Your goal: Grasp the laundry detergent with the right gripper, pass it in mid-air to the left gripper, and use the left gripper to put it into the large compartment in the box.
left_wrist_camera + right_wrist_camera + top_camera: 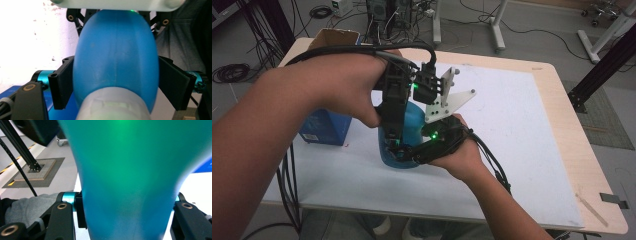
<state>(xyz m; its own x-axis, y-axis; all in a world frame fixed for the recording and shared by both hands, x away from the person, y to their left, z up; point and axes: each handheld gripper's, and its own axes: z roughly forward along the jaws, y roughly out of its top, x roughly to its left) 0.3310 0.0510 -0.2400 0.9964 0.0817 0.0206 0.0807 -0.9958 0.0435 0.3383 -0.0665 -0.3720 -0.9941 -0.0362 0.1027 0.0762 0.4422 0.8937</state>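
A blue plastic bottle [413,119] stands upright on the white sheet [512,130] at mid-table. My left gripper [393,134] comes down on it from above, jaws pressed against both sides of the bottle [115,57]; its whitish neck [112,106] is nearest that camera. My right gripper [404,153] comes in from the right, low down, with its three-cornered plate [447,102] on top. The blue bottle body [130,170] sits tight between the right gripper's two jaws. Both grippers are shut on the bottle.
A dark blue carton [324,127] stands on the sheet just left of the bottle, under my left forearm. An open cardboard box [334,36] sits at the table's back left corner. Bare wooden tabletop [577,150] borders the sheet on the right.
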